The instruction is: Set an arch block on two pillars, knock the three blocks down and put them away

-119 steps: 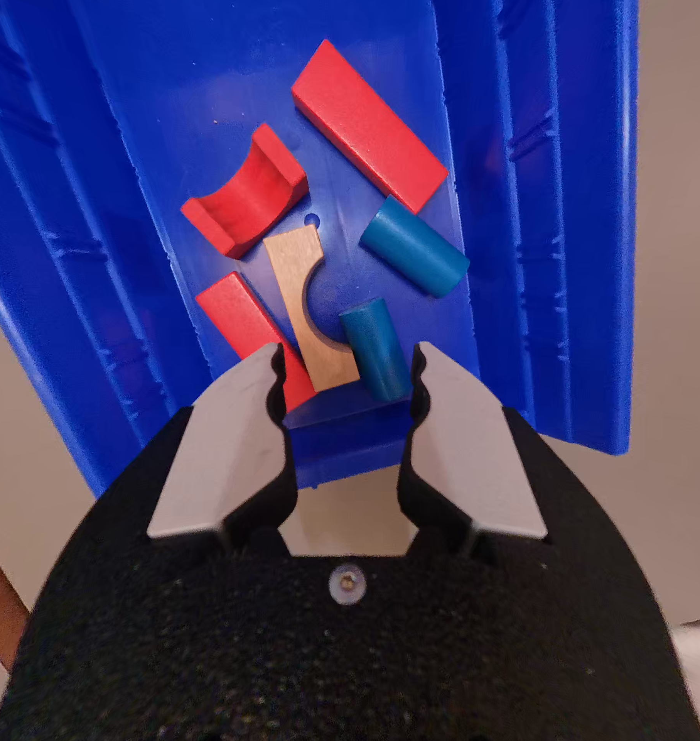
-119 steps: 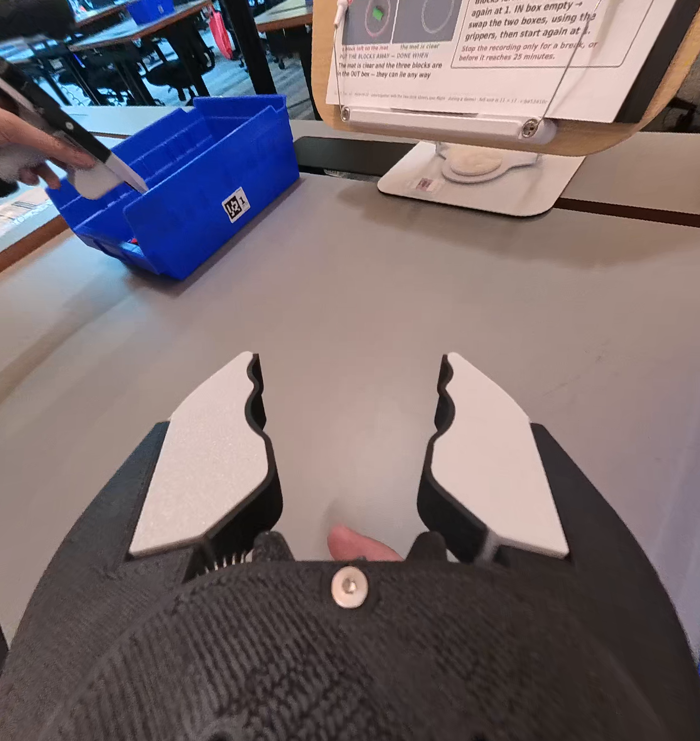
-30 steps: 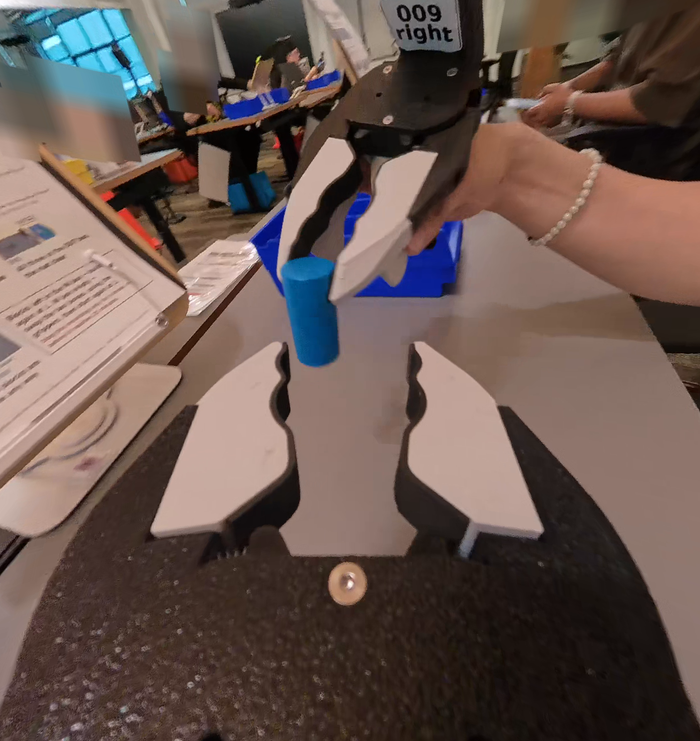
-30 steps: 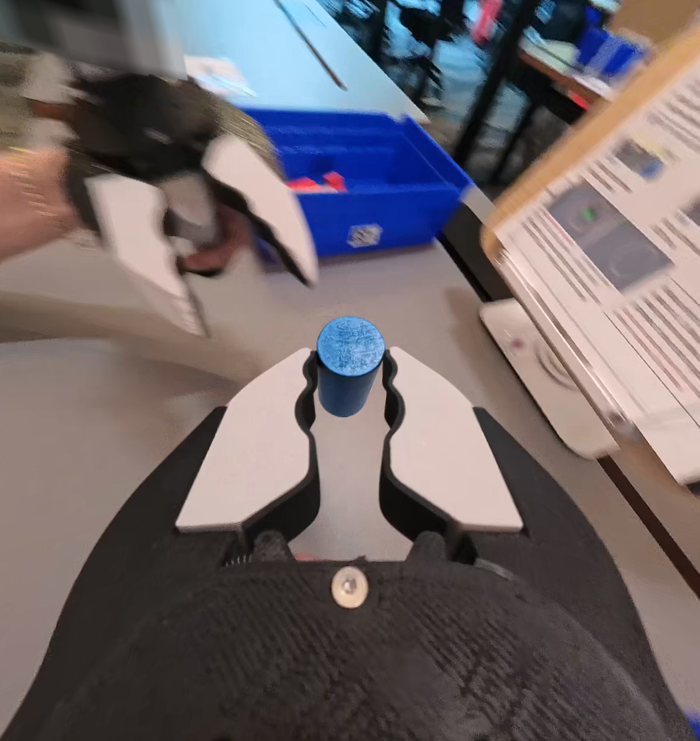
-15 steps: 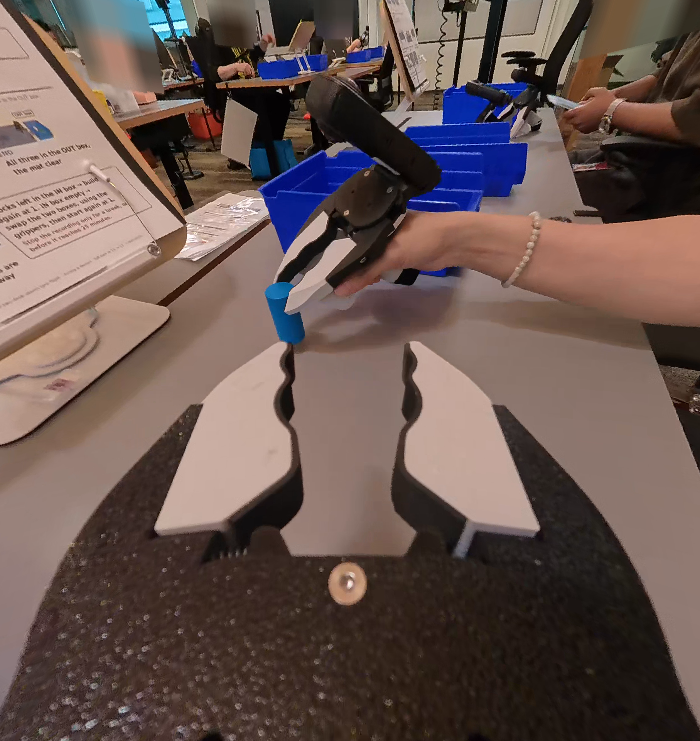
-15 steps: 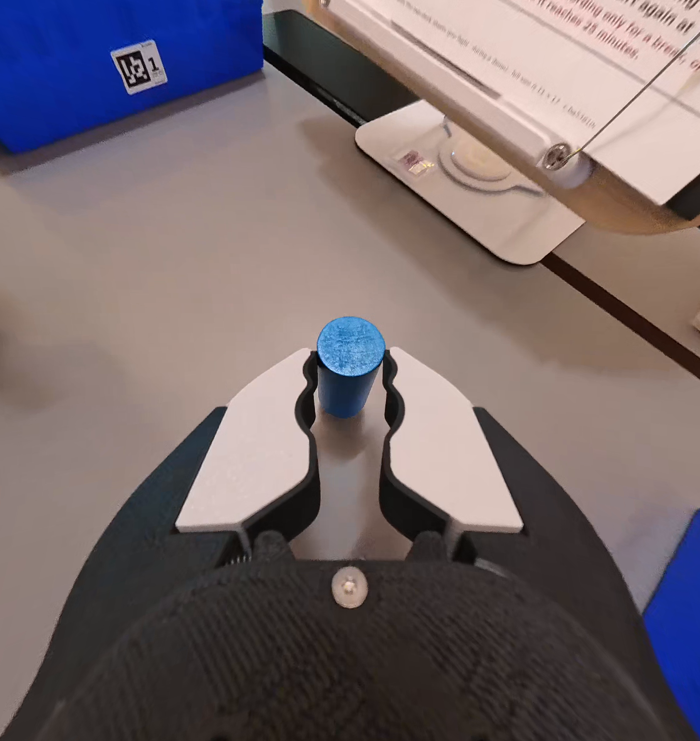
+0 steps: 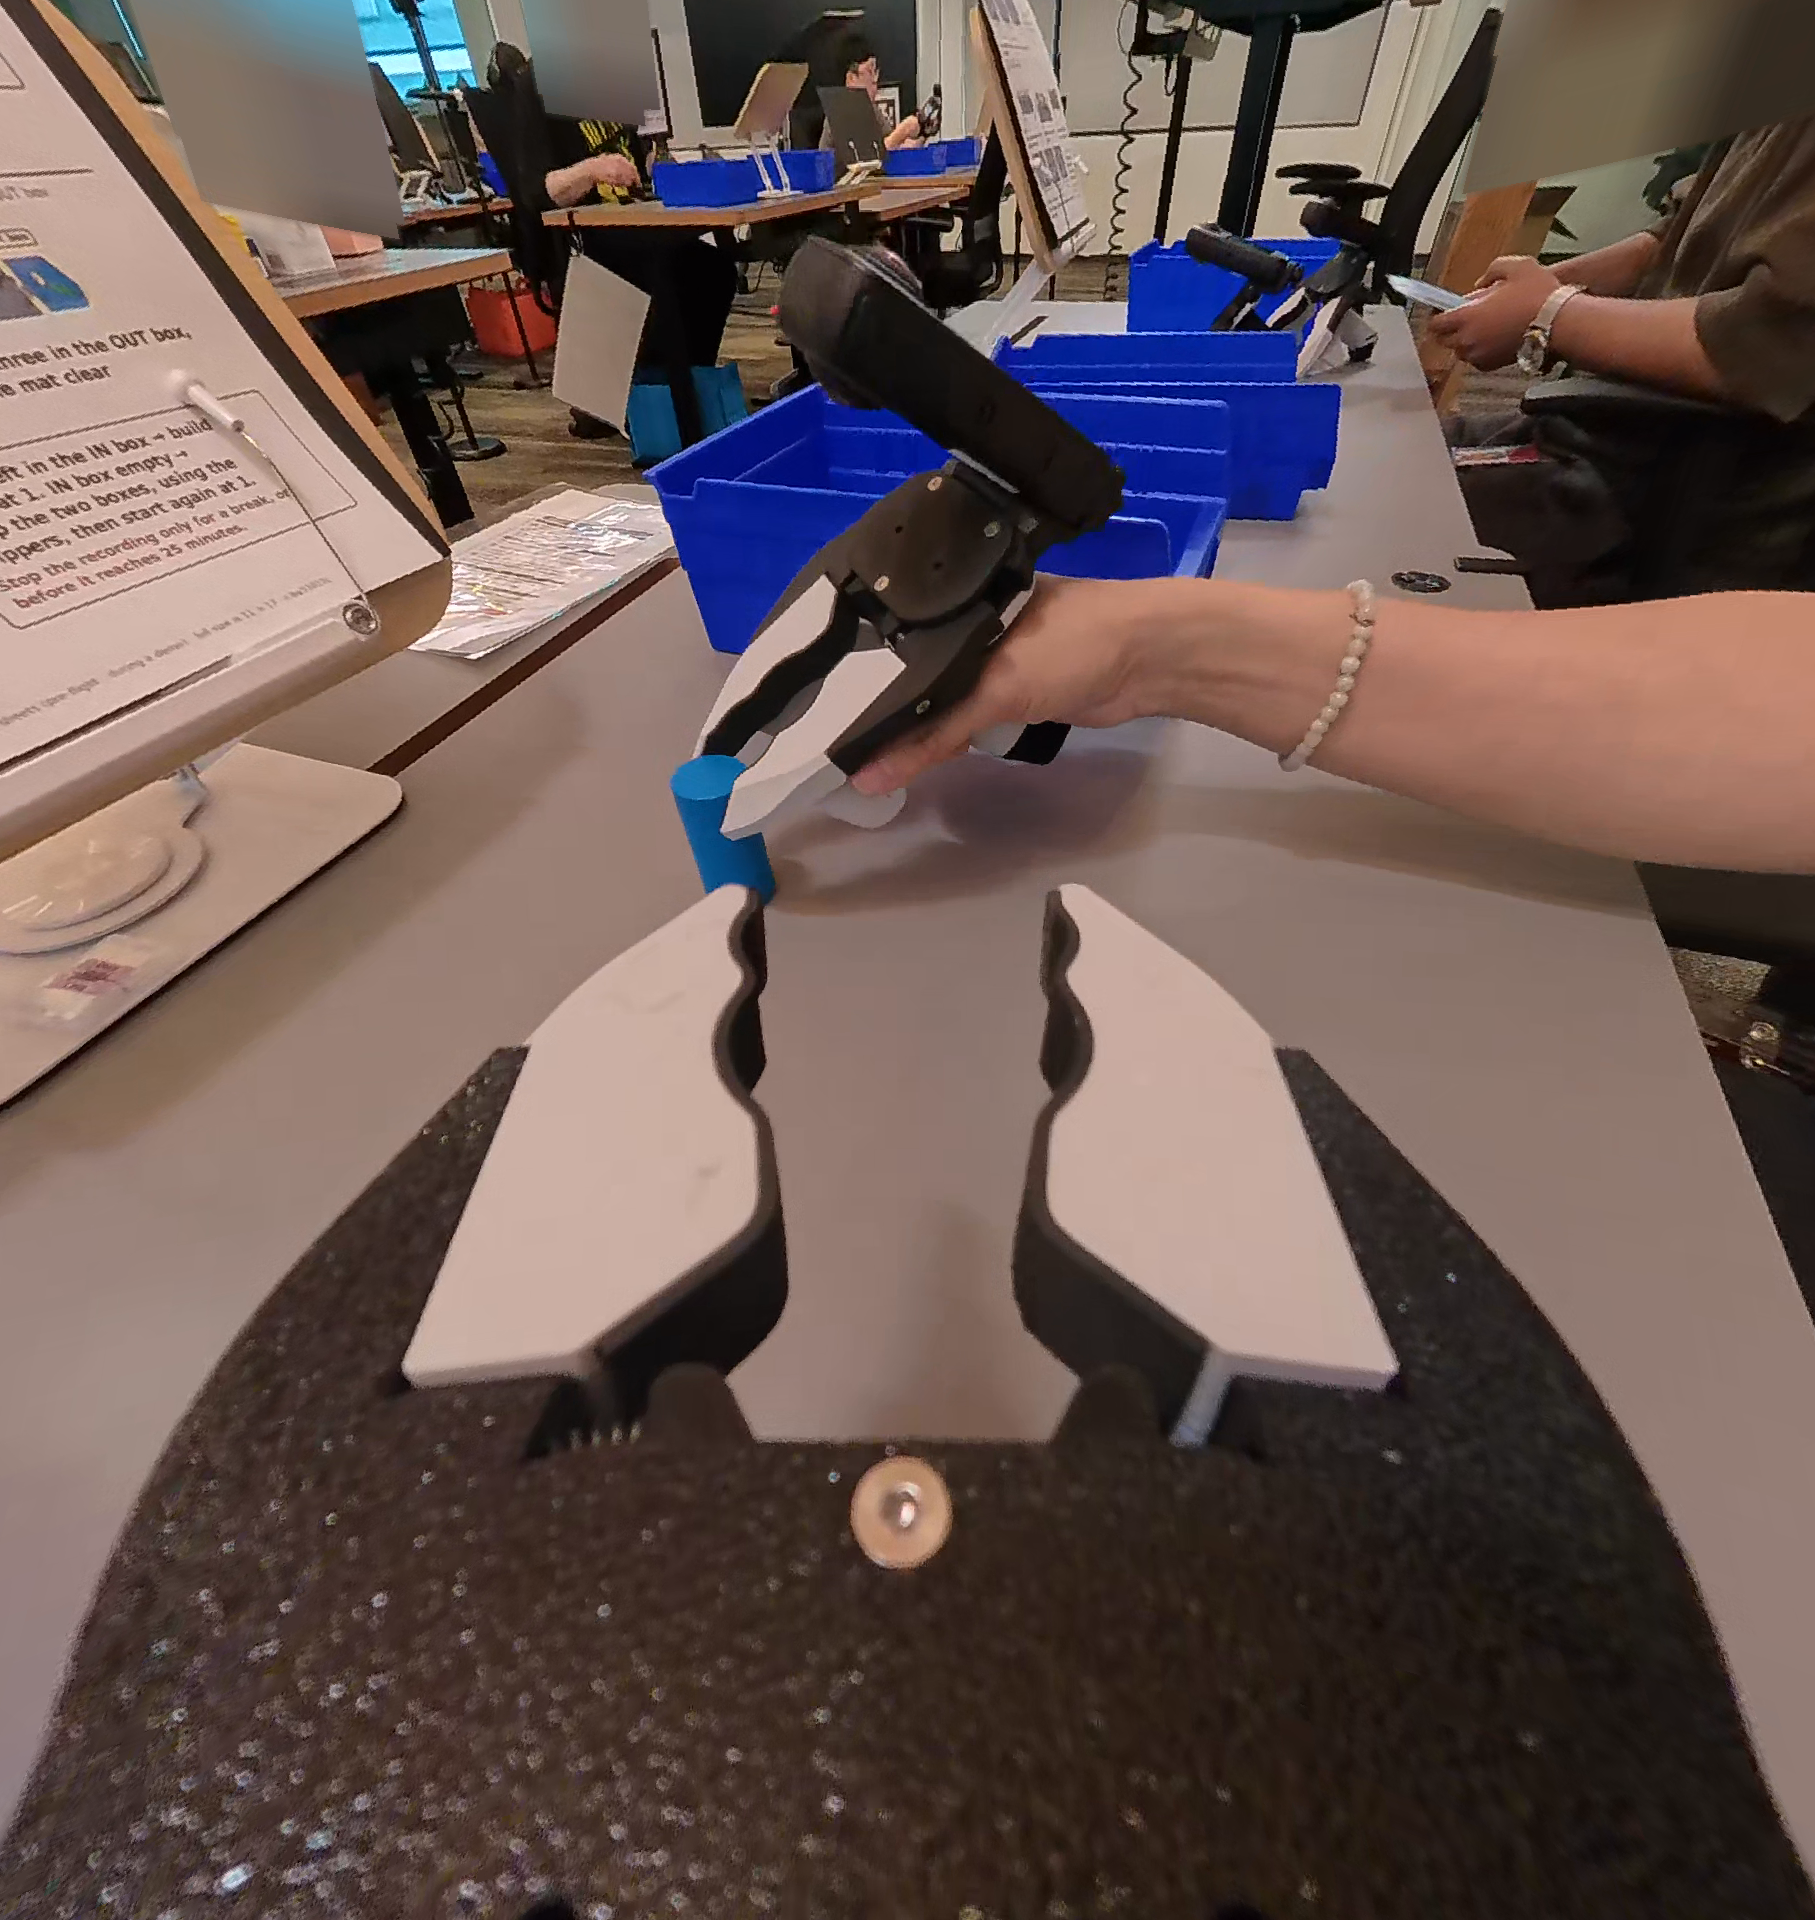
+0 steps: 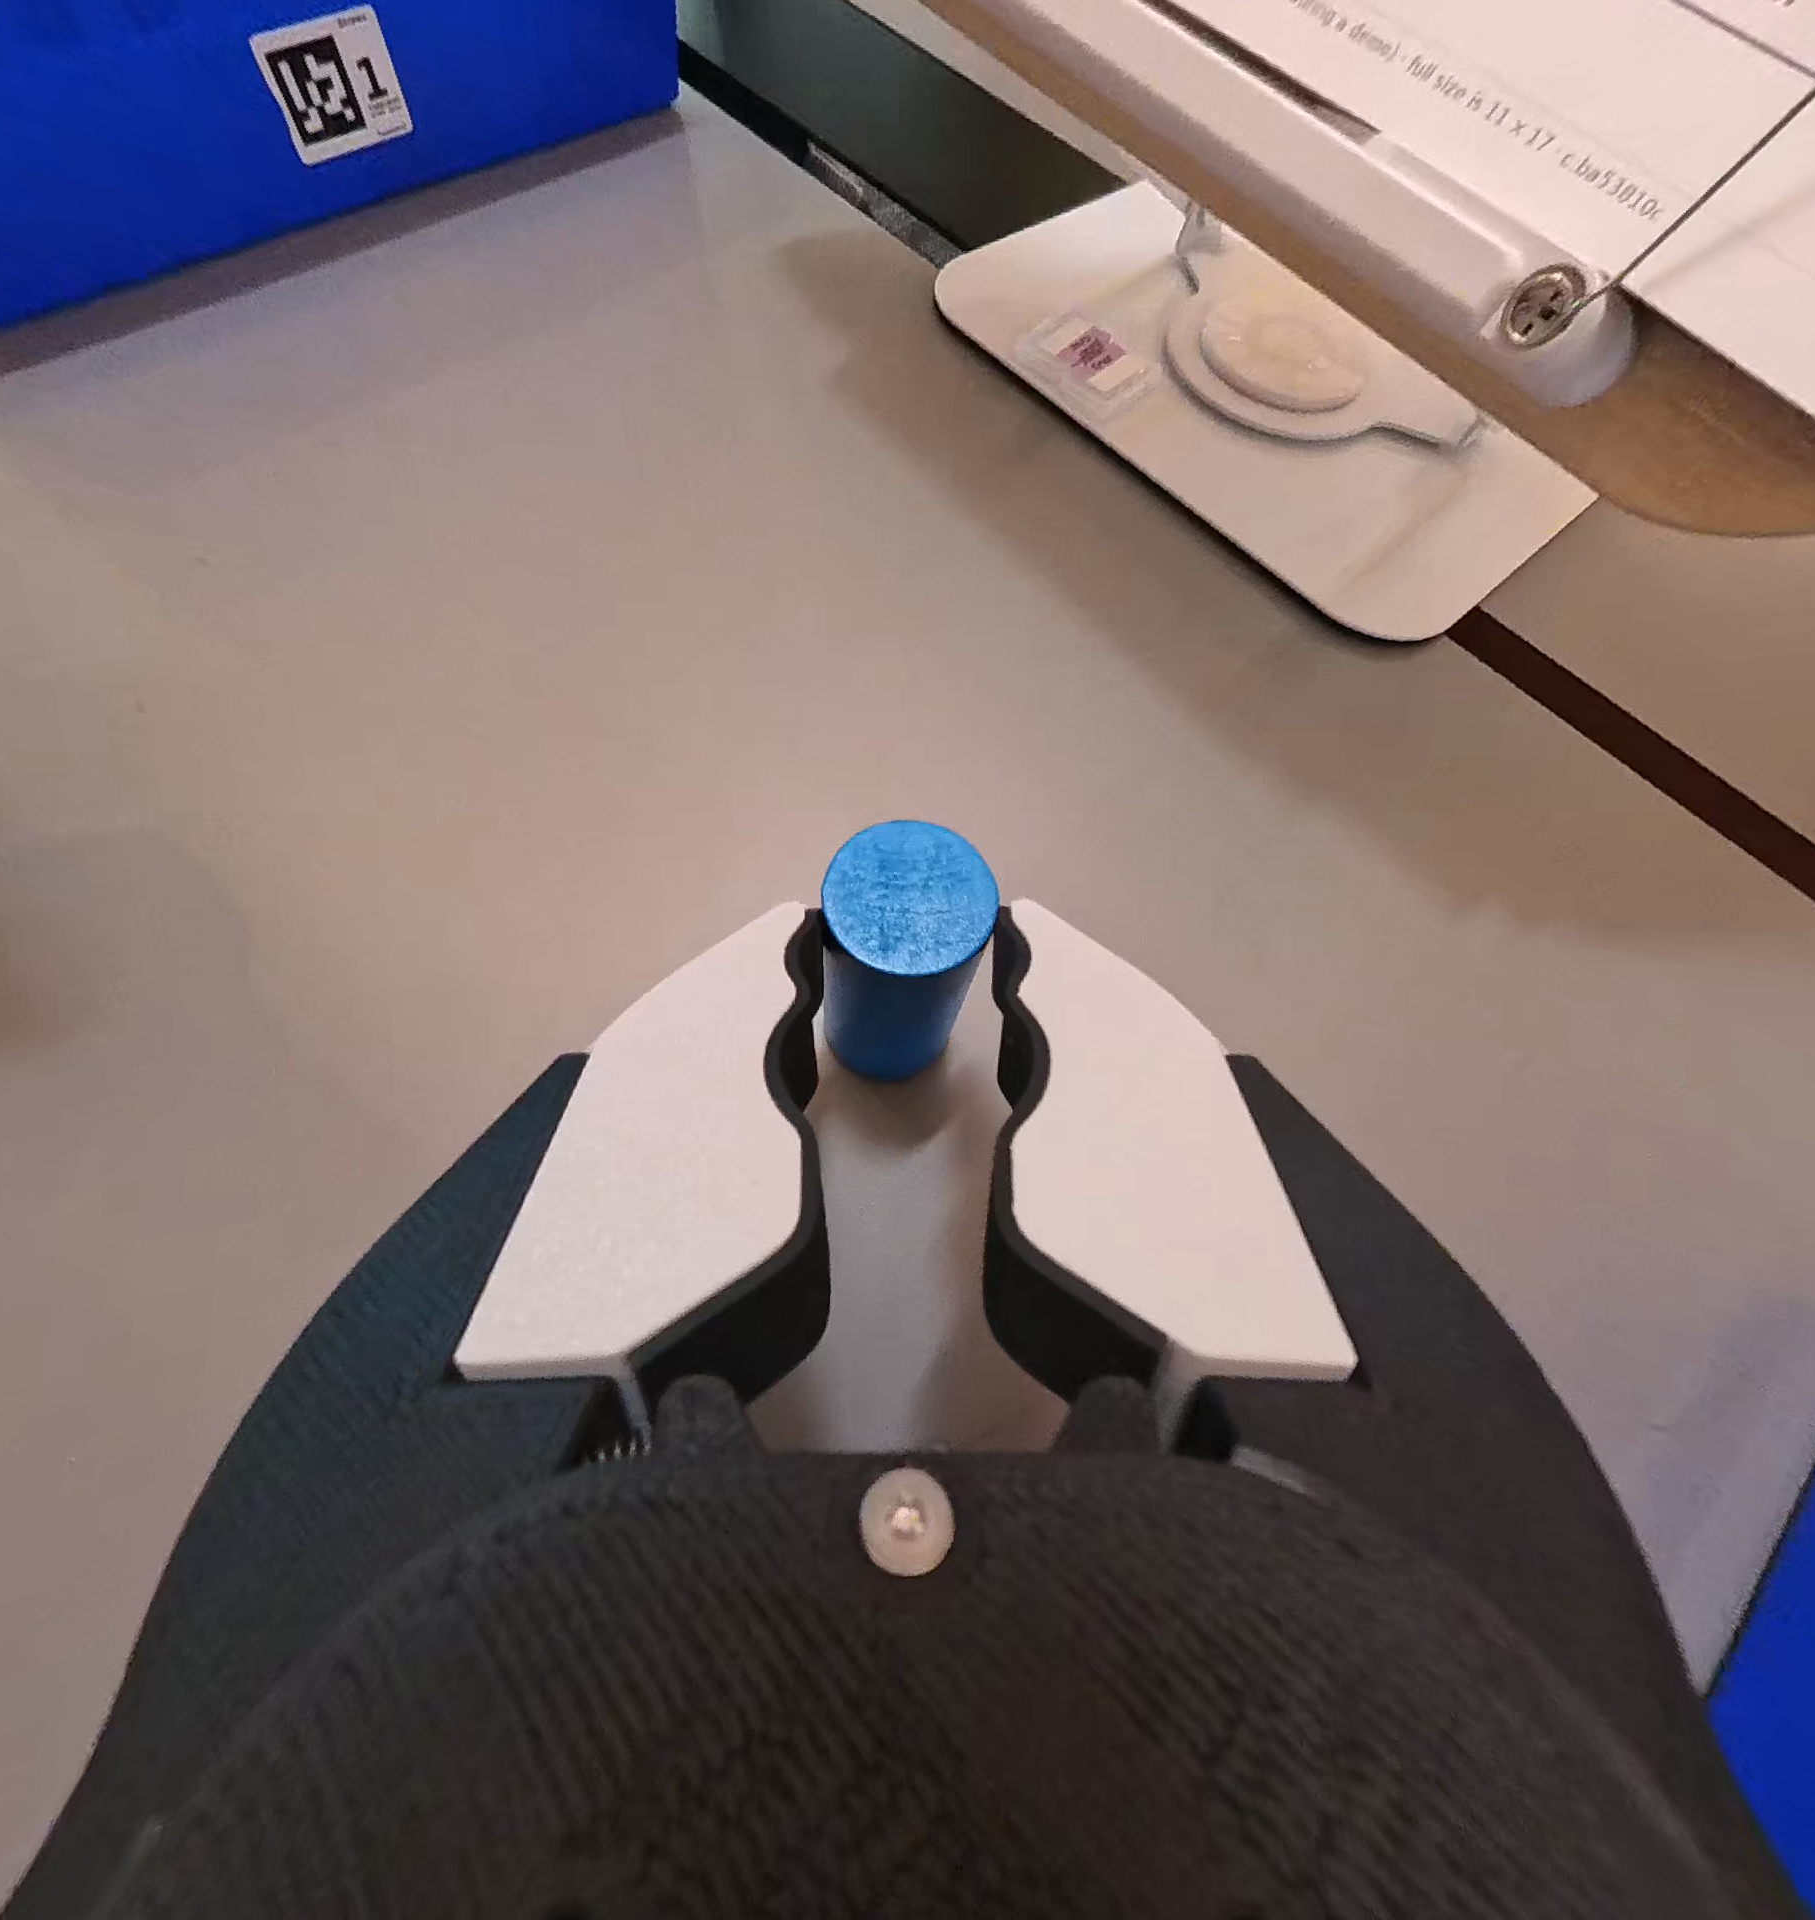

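Right gripper [image 8: 903, 914]: jaws pinched on the blue cylinder [image 8: 898, 961], one on each flank, near the tips.
Blue cylinder, where: upright between those jaws, flat end facing the right wrist camera. In the left wrist view its base [image 7: 721, 836] sits at the grey worktop [image 7: 1246, 935]; touching or just above, cannot tell.
What has just changed: a second ago the cylinder hung well clear of the worktop in the same grip; now it is down at the surface, lower again than half a second back. The grip has not let go.
Left gripper [image 7: 903, 914]: jaws spread wide, nothing between them, only bare worktop. It hangs low over the worktop, its left fingertip close to the cylinder. It was over the blocks in the bin four seconds ago and has swung round since.
Hand [image 7: 1038, 675]: wrapped round the right gripper's handle, a bead bracelet at the wrist.
Around: white document stand [image 8: 1298, 416] to the right of the cylinder; blue bin [image 8: 155, 135] with a square marker label far left; more blue bins [image 7: 934, 499] behind the right gripper.
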### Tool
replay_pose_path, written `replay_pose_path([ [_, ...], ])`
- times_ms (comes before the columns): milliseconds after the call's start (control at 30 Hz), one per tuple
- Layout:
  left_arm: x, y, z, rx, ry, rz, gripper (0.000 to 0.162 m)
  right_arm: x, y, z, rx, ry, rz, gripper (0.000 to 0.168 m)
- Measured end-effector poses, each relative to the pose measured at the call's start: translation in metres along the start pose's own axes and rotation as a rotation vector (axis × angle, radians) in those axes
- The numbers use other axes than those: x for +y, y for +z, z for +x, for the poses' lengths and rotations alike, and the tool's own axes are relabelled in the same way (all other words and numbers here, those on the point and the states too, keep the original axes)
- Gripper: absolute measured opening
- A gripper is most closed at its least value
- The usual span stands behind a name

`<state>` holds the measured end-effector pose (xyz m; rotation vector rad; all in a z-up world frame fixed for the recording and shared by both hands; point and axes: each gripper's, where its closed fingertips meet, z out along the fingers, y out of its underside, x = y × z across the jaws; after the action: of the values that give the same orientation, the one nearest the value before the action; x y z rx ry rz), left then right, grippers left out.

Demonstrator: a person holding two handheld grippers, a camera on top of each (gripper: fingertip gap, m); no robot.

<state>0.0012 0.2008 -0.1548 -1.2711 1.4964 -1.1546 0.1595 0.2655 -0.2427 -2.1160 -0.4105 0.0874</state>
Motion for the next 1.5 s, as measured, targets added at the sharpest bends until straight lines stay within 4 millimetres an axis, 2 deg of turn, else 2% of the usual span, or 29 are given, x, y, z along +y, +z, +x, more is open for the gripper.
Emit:
replay_pose_path([
  [300, -0.004, -0.003, -0.002, -0.007, -0.015, 0.026, 0.051, 0.0, 0.0, 0.001, -0.009, 0.029, 0.002, 0.032],
  [333, -0.007, -0.004, -0.002, -0.007, -0.021, 0.037, 0.051, 0.0, 0.0, 0.001, -0.009, 0.032, -0.003, 0.035],
  [433, -0.02, -0.015, -0.008, -0.034, -0.031, 0.075, 0.051, -0.009, -0.005, 0.002, -0.013, 0.064, 0.023, 0.062],
  [533, -0.035, -0.043, -0.035, -0.178, -0.06, 0.064, 0.05, -0.021, -0.02, -0.001, -0.035, 0.098, 0.081, 0.078],
  [633, -0.036, -0.09, -0.089, -0.427, -0.176, -0.048, 0.049, -0.028, -0.038, -0.005, -0.03, 0.085, 0.11, 0.086],
  [700, -0.019, -0.131, -0.128, -0.62, -0.297, -0.2, 0.05, -0.029, -0.05, -0.009, -0.011, 0.071, 0.118, 0.088],
  [767, 0.009, -0.167, -0.156, -0.72, -0.425, -0.398, 0.049, -0.032, -0.061, -0.016, -0.002, 0.072, 0.145, 0.088],
  [867, 0.055, -0.191, -0.177, -0.684, -0.648, -0.639, 0.049, -0.033, -0.072, -0.03, -0.018, 0.083, 0.172, 0.087],
  [1000, 0.104, -0.192, -0.187, -0.58, -0.946, -0.818, 0.049, -0.027, -0.079, -0.046, -0.028, 0.077, 0.169, 0.087],
  [1100, 0.125, -0.185, -0.184, -0.497, -1.03, -0.939, 0.049, -0.019, -0.08, -0.051, -0.027, 0.092, 0.161, 0.086],
  [1333, 0.147, -0.176, -0.179, -0.467, -1.148, -1.095, 0.048, -0.005, -0.081, -0.055, -0.04, 0.113, 0.136, 0.085],
  [1367, 0.149, -0.178, -0.181, -0.487, -1.147, -1.104, 0.041, -0.003, -0.082, -0.054, -0.038, 0.113, 0.134, 0.085],
  [1500, 0.154, -0.189, -0.182, -0.562, -1.127, -1.147, 0.052, 0.002, -0.084, -0.053, -0.039, 0.107, 0.13, 0.085],
])
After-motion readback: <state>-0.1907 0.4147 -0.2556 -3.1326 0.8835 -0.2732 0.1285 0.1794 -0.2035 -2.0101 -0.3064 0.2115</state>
